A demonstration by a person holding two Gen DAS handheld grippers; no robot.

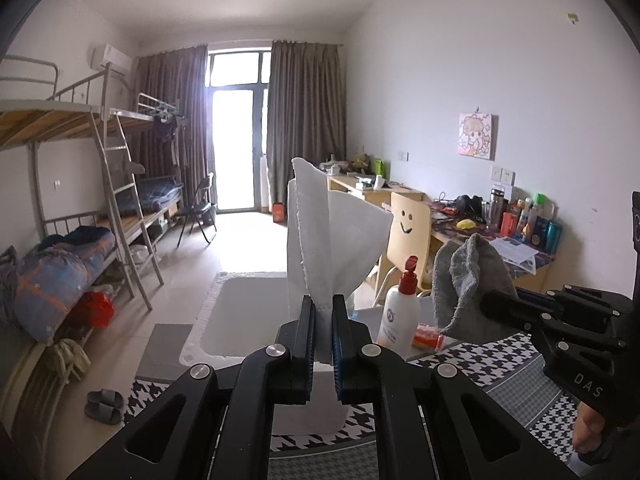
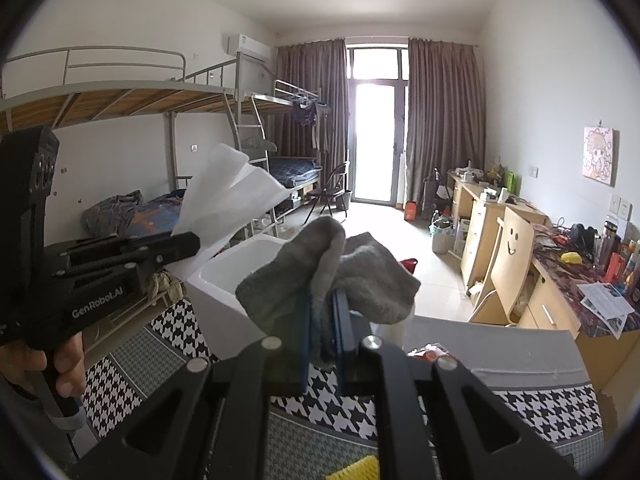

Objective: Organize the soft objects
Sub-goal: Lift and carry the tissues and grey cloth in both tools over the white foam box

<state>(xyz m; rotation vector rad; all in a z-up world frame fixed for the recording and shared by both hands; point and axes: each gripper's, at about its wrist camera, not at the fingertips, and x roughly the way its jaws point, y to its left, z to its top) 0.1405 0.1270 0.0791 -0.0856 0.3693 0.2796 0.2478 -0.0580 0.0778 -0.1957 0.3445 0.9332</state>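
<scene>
My left gripper (image 1: 323, 300) is shut on a white cloth (image 1: 336, 232), which stands up and fans out above the jaws. In the right wrist view the same white cloth (image 2: 228, 196) sticks out of the left gripper (image 2: 196, 242) at the left, held by a hand (image 2: 66, 364). My right gripper (image 2: 322, 296) is shut on a grey towel (image 2: 332, 276) that bunches over its fingertips. The grey towel (image 1: 468, 280) and the right gripper (image 1: 490, 306) show at the right of the left wrist view. Both cloths hang in the air above a white bin (image 2: 224, 276).
A houndstooth-patterned mat (image 1: 472, 364) covers the surface below. A white pump bottle with a red top (image 1: 400, 312) and an orange packet (image 1: 426, 336) stand near the bin. A smiley-face chair (image 2: 512, 256), cluttered desks (image 2: 568, 280) and bunk beds (image 2: 160, 100) fill the room.
</scene>
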